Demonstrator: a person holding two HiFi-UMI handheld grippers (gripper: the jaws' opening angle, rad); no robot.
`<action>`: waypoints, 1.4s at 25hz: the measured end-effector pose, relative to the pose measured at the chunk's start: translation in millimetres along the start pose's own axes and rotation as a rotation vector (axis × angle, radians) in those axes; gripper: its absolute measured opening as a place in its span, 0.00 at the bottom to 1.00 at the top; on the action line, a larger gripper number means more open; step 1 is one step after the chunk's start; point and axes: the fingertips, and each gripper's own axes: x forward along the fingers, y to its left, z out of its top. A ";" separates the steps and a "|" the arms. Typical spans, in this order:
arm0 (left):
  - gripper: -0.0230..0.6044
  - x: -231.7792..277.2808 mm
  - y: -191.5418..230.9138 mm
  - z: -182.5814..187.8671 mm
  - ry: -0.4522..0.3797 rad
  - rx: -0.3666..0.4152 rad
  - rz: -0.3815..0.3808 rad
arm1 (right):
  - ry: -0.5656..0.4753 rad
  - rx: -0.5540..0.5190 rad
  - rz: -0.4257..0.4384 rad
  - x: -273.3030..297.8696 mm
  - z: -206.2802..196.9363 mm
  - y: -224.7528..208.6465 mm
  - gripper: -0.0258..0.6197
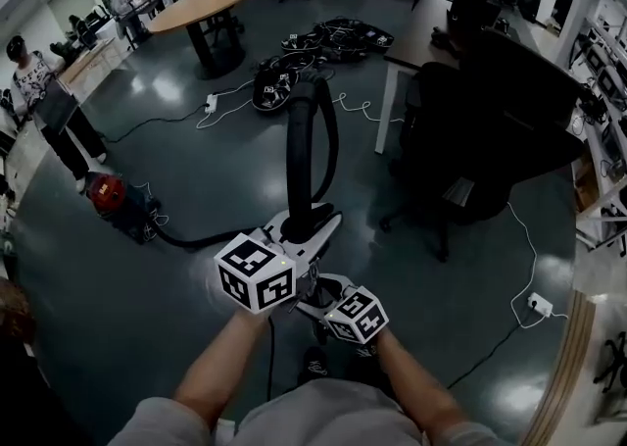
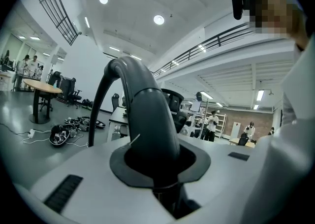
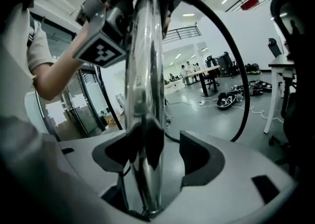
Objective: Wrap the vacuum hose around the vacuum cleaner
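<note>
Left gripper point(image 2: 160, 164) clamped on the curved black hose point(image 2: 147, 110), right gripper point(image 3: 162, 156) jaws wide apart, chrome tube point(image 3: 145, 70) upright between them, gripped by neither pad.

Left gripper view, centre: curved hose end point(image 2: 147, 114), dark grey plastic, smooth, with a satin sheen. Right gripper view, centre: wand tube point(image 3: 145, 95), polished metal, mirror-bright. Shells of the left gripper point(image 2: 160, 166) and right gripper point(image 3: 162, 153): pale grey matt plastic; pads point(image 3: 199, 155) black and matt. Head view: floor point(image 1: 127, 277), dark, smooth and glossy; upper left, round table point(image 1: 196, 5), wood-look top; left, vacuum cleaner point(image 1: 106, 191), red plastic.
</note>
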 end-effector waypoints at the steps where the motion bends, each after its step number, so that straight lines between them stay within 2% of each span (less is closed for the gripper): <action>1: 0.17 4.0 -0.9 2.7 -0.003 -0.005 0.005 | -0.016 0.004 0.011 1.4 -0.4 -2.3 0.46; 6: 0.16 21.9 -1.1 14.1 -0.011 0.006 0.066 | -0.049 -0.013 0.044 -7.5 8.1 -15.0 0.46; 9: 0.16 34.3 -5.2 18.5 -0.018 0.015 0.100 | -0.065 0.015 0.072 -18.2 16.3 -19.1 0.45; 10: 0.16 38.0 -7.6 17.0 -0.020 0.010 0.108 | -0.078 0.016 0.078 -23.0 17.6 -19.0 0.43; 13: 0.16 45.6 -14.2 11.9 -0.034 -0.008 0.132 | -0.081 -0.046 0.073 -37.0 13.3 -20.3 0.23; 21: 0.16 52.3 -21.7 6.7 -0.040 -0.042 0.190 | 0.008 -0.219 0.045 -76.0 -2.6 -45.3 0.22; 28: 0.19 20.4 1.2 -0.5 -0.046 -0.154 0.256 | 0.083 -0.377 0.023 -91.1 2.4 -59.1 0.21; 35: 0.27 -14.9 28.4 -11.4 -0.053 -0.226 0.252 | 0.132 -0.513 -0.050 -87.2 18.1 -61.4 0.21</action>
